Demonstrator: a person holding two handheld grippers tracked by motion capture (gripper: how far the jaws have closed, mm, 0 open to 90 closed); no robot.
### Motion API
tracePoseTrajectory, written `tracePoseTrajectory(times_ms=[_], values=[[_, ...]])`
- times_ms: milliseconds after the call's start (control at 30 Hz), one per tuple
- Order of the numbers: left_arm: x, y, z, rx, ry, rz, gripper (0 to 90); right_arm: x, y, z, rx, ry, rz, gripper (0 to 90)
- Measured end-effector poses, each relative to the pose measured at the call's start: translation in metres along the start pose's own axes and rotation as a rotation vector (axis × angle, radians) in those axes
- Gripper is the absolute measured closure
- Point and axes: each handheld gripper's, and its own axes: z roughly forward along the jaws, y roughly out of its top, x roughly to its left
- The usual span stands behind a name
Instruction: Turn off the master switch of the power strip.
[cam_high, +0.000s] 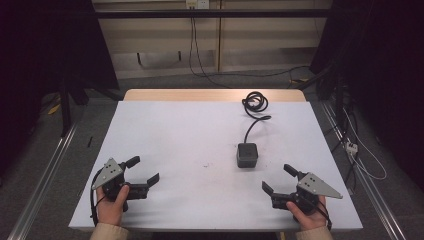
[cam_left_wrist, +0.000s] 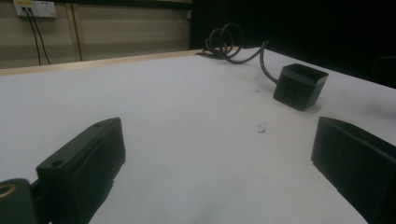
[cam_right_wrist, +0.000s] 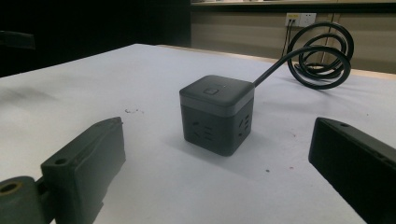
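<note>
The dark grey cube-shaped plastic power socket (cam_high: 247, 154) stands on the white table (cam_high: 180, 130), nearer to the right tool (cam_high: 280, 181). Both tools, the left tool (cam_high: 146, 170) also, are wide open and empty. The cube's smooth sides may slip in a shallow grip, and its black coiled cable (cam_high: 255, 102) could drag and tip it.
</note>
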Motion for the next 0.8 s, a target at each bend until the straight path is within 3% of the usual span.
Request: tracePoseTrajectory(times_ms=[800], values=[[0.0022, 0.0007, -0.0022, -0.01, 0.005, -0.01, 2.5, -0.0014, 0.0023, 0.003, 0.01, -0.02, 0.007, 4.1]])
